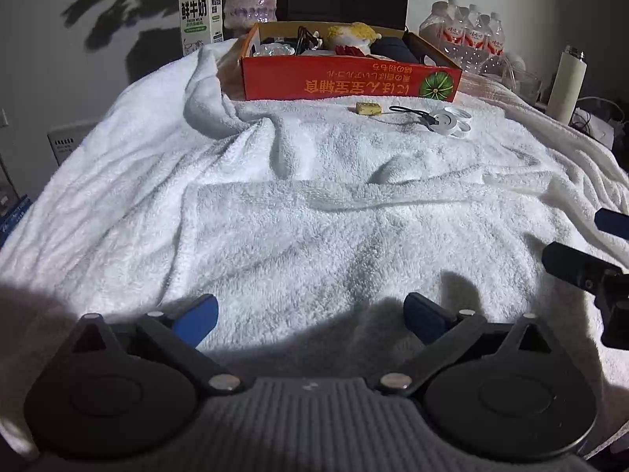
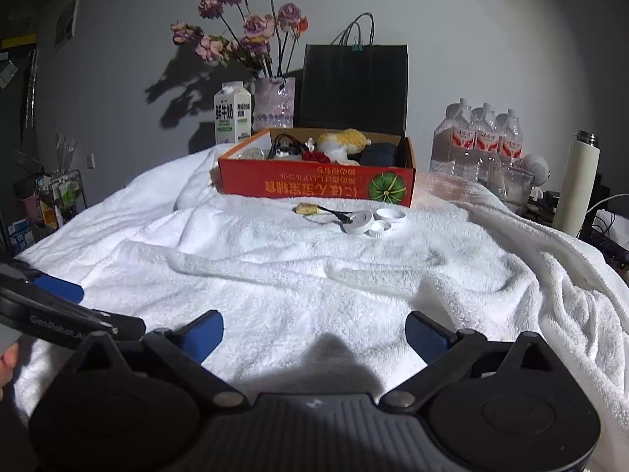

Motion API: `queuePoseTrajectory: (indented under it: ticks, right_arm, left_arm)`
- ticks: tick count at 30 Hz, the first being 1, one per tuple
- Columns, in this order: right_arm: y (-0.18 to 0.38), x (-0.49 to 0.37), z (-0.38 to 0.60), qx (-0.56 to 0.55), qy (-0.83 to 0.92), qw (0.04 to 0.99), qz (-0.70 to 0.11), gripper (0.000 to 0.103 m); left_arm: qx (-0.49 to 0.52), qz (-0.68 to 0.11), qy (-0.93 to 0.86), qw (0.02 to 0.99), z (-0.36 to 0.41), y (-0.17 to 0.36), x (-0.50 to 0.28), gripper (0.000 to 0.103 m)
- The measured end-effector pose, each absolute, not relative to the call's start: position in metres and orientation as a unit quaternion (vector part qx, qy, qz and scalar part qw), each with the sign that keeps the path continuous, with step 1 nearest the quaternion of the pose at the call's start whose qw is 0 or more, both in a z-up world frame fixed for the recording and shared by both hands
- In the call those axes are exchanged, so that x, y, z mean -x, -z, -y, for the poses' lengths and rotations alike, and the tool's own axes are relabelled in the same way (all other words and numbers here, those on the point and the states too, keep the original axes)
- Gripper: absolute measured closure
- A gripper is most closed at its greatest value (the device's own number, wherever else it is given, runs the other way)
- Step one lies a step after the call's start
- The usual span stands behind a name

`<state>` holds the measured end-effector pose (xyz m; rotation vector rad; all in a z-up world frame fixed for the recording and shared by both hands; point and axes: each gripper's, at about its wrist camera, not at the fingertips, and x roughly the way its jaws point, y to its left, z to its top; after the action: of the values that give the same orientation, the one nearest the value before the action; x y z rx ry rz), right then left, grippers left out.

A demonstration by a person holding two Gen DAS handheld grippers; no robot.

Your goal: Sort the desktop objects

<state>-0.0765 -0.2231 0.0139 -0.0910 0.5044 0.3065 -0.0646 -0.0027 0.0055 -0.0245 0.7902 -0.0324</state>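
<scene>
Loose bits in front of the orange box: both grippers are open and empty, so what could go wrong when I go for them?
1. The black cable lies across the white round device; lifting one may drag the other.
2. The white lids sit touching that device, so the right gripper may nudge them.
3. The towel is rumpled; fingers could snag its folds near the small yellow item.

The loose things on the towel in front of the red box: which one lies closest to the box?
The small yellow block. It lies nearest the red box, left of the black cable and the white round pieces.
</scene>
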Motion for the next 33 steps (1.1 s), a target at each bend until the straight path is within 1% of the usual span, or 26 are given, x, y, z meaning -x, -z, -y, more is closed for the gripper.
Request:
queuePoseTrajectory:
  ticks: [2,5,10,14,16,18,19,22,24,25,26,28,30,31,32,33]
  right_arm:
    - [-0.013,0.071,0.221,0.047,-0.154,0.954,-0.252,0.004]
    - [-0.015,0.065,0.222,0.048,-0.158,0.955,-0.245,0.004]
    - [-0.017,0.045,0.225,0.046,-0.154,0.957,-0.243,0.004]
    - [-0.03,0.024,0.231,0.054,-0.149,0.96,-0.229,0.005]
    - [-0.038,0.01,0.236,0.054,-0.155,0.962,-0.217,0.006]
    - [-0.046,-0.012,0.239,0.056,-0.162,0.962,-0.214,0.009]
    - [-0.049,-0.026,0.24,0.057,-0.165,0.961,-0.214,0.014]
    - [-0.053,-0.072,0.242,0.038,-0.174,0.959,-0.222,0.02]
    - [-0.048,-0.102,0.241,0.023,-0.177,0.957,-0.23,0.024]
    - [-0.044,-0.118,0.241,0.019,-0.168,0.955,-0.243,0.027]
    - [-0.039,-0.133,0.243,0.016,-0.157,0.953,-0.257,0.034]
    - [-0.029,-0.158,0.249,-0.006,-0.143,0.95,-0.277,0.036]
    - [-0.02,-0.178,0.254,-0.033,-0.136,0.944,-0.299,0.036]
    - [-0.015,-0.183,0.254,-0.036,-0.137,0.942,-0.305,0.036]
    - [-0.012,-0.188,0.254,-0.037,-0.14,0.941,-0.307,0.038]
    - [-0.008,-0.192,0.253,-0.039,-0.143,0.938,-0.313,0.039]
  left_arm:
    - [0.012,-0.385,0.017,0.923,0.002,-0.008,0.059,0.0]
    - [0.006,-0.357,0.031,0.934,0.007,-0.018,0.05,0.0]
    - [-0.002,-0.335,0.049,0.941,0.016,-0.027,0.025,0.0]
    - [-0.026,-0.33,0.056,0.942,0.026,-0.031,-0.004,0.001]
    - [-0.039,-0.322,0.064,0.944,0.033,-0.034,-0.021,0.002]
    - [-0.045,-0.311,0.082,0.946,0.04,-0.037,-0.04,0.003]
    - [-0.046,-0.309,0.086,0.946,0.044,-0.037,-0.051,0.005]
    - [-0.04,-0.319,0.103,0.941,0.054,-0.035,-0.088,0.015]
    - [-0.015,-0.335,0.115,0.935,0.057,-0.033,-0.113,0.022]
    - [-0.003,-0.338,0.123,0.933,0.058,-0.033,-0.124,0.027]
    - [0.008,-0.34,0.129,0.931,0.058,-0.033,-0.133,0.028]
    - [0.023,-0.342,0.141,0.929,0.062,-0.033,-0.148,0.028]
    - [0.029,-0.344,0.148,0.927,0.067,-0.032,-0.16,0.028]
    - [0.03,-0.347,0.15,0.925,0.07,-0.03,-0.166,0.036]
    - [0.031,-0.355,0.148,0.923,0.072,-0.027,-0.172,0.05]
    - [0.036,-0.368,0.143,0.918,0.073,-0.023,-0.179,0.056]
